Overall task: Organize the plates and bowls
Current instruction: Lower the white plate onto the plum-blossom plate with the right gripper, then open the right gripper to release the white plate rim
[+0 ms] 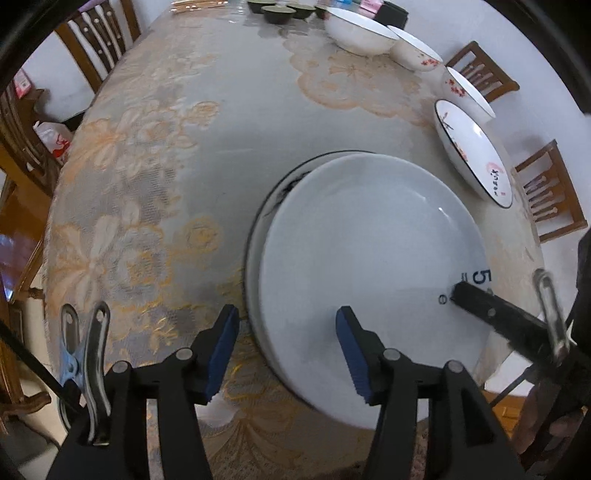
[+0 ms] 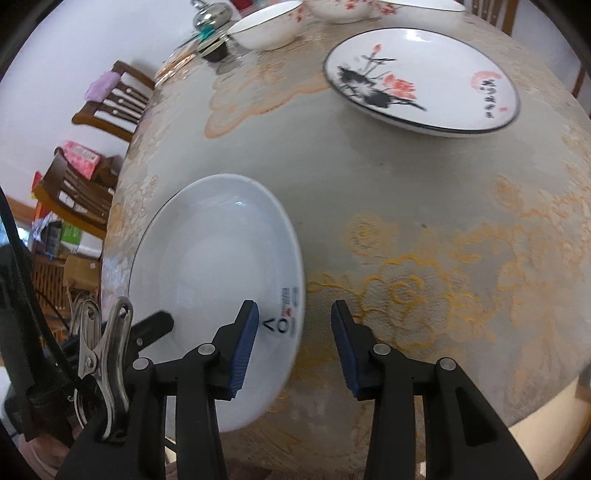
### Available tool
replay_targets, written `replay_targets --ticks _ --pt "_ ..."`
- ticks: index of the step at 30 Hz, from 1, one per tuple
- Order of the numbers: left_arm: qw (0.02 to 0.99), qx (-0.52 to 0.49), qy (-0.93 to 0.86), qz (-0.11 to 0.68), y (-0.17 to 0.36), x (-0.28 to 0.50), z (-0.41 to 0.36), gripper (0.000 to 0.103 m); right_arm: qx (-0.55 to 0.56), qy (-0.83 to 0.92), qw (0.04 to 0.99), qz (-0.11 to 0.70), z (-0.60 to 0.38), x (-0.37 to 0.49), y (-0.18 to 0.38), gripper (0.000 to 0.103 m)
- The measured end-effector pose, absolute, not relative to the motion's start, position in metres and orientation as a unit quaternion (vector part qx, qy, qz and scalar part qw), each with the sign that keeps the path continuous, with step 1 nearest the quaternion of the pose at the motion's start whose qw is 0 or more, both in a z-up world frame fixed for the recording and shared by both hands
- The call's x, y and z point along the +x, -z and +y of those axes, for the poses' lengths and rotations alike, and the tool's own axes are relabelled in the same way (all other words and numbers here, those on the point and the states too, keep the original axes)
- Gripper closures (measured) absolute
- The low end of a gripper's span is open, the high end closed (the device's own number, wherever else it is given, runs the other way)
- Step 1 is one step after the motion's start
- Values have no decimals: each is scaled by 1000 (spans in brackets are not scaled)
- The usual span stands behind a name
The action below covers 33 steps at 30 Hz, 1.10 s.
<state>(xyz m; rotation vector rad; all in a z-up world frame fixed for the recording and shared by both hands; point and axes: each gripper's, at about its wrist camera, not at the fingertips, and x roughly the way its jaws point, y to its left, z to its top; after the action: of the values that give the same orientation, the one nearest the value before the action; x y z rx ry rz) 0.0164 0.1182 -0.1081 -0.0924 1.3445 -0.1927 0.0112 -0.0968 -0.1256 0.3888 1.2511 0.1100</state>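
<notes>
A plain white plate (image 1: 369,266) lies on top of a black-rimmed painted plate (image 1: 282,188) near the table's front edge. My left gripper (image 1: 288,354) is open and straddles the white plate's left rim: one blue pad is over the plate, the other over the cloth. In the right wrist view my right gripper (image 2: 294,347) is open astride the same white plate's (image 2: 218,288) right rim, by a printed label. Neither gripper presses on the plate. A black finger (image 1: 480,304) of the right gripper shows at the plate's far side. A second painted plate (image 2: 421,81) lies alone further back.
Several white bowls (image 1: 358,33) with red flowers stand along the far right of the floral tablecloth (image 1: 166,166), and small dark cups (image 1: 277,13) stand at the back. Wooden chairs (image 1: 550,195) ring the table. A metal-lidded pot (image 2: 210,18) stands near the bowls.
</notes>
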Motion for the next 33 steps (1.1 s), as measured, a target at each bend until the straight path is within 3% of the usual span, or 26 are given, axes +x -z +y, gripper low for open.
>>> replay_targets --ticks 6,13,26,28,29,33 --pt "788 -60 75 609 96 10 135 46 184 -36 811 554 -104 -5 112 63" --pt "801 -60 81 590 80 0 139 46 170 -46 828 532 -99 -12 101 95" --pt "804 -68 82 585 77 -7 143 46 142 -45 838 525 -87 -8 106 94" --pt "805 -66 84 583 75 -7 142 46 158 -44 829 534 -91 -7 110 87" --pt "806 -64 85 582 74 -7 141 46 167 -40 823 541 -94 -8 113 77" --pt "809 -59 89 578 70 -9 136 46 182 -36 822 539 -101 -13 112 74"
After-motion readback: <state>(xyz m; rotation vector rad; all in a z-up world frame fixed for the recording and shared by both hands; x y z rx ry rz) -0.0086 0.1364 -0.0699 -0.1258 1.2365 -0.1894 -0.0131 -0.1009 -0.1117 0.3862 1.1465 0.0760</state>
